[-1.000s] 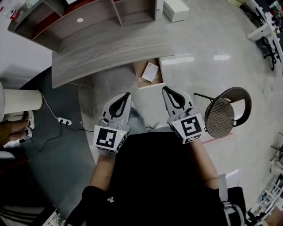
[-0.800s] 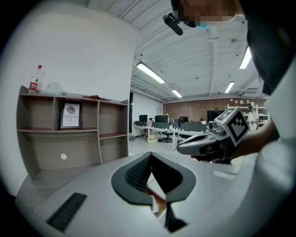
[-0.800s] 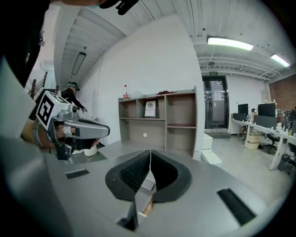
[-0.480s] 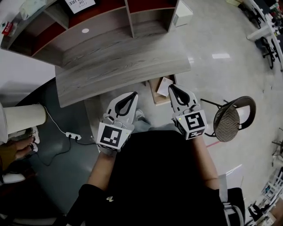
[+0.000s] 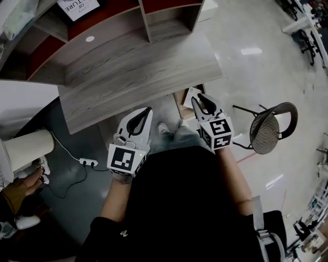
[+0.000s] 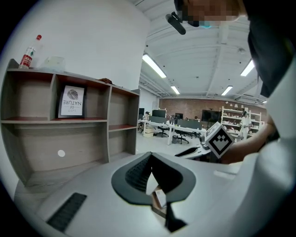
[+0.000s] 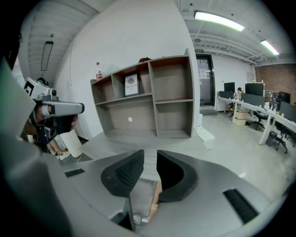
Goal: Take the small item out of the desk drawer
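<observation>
Framed sign (image 6: 72, 101) — reads "OF NATURE"

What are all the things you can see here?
desk: one, grey wood, before the person
shelf unit: one, grey and red, on the desk's back
framed sign: one, white, in the shelf unit
bottle: one, red cap, on top of the shelf unit
drawer: one, brown, open under the desk's right end
small item: one, white, in the drawer
chair: one, dark, round seat, floor at right
power strip: one, white, floor at left
cylinder: one, white, floor at far left
left gripper: one, white and black, shut, empty
right gripper: one, white and black, jaws opening, nothing between, above the drawer
</observation>
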A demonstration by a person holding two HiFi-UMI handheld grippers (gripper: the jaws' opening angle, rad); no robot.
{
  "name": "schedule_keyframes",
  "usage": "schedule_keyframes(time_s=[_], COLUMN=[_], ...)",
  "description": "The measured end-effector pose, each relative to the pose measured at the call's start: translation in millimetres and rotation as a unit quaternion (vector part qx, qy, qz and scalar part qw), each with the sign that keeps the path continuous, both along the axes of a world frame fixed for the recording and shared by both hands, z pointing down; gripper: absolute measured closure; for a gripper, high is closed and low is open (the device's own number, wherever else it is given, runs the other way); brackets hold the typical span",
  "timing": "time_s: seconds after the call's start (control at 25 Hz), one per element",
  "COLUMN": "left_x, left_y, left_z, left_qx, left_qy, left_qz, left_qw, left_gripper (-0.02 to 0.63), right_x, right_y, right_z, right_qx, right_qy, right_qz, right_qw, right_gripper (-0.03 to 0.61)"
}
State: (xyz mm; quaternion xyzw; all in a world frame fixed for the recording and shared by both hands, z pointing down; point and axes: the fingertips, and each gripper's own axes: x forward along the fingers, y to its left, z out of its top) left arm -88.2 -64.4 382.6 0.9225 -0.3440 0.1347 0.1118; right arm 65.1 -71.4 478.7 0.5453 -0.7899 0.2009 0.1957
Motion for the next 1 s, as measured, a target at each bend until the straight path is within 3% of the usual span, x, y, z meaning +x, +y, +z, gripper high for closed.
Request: schedule_keyframes(time_s=[0.24, 0.48, 0.6, 0.84, 1.0], left_x=[25, 38, 34, 25, 18], left_y=[2, 6, 11, 15, 18], left_z=[15, 29, 40, 57, 62], left_qx=[-0.021, -0.052, -0.063, -0.092, -0.101], left_qy=[-0.014, -0.053, -0.061, -0.088, -0.098], left_qz=[0.009, -0.01, -0.018, -0.043, -0.058], left_qw=[0.9996, 0.9972, 0.996, 0.991, 0.9884], left_gripper=[0.604, 0.604, 0.604, 0.604, 0.604], right_x=[31, 56, 61, 71, 72], right_y=[4, 8, 8, 9, 2], right_z=[66, 148, 194, 276, 309], right_qx=[-0.077, -0.166, -0.211, -0.293, -0.318], right_qy=[0.0, -0.034, -0.053, -0.073, -0.067], right_qz=[0.025, 0.056, 0.08, 0.144, 0.155], right_qw=[0.997, 0.984, 0.973, 0.942, 0.933], right_gripper=[0.437, 0.373, 0.352, 0.25, 0.224])
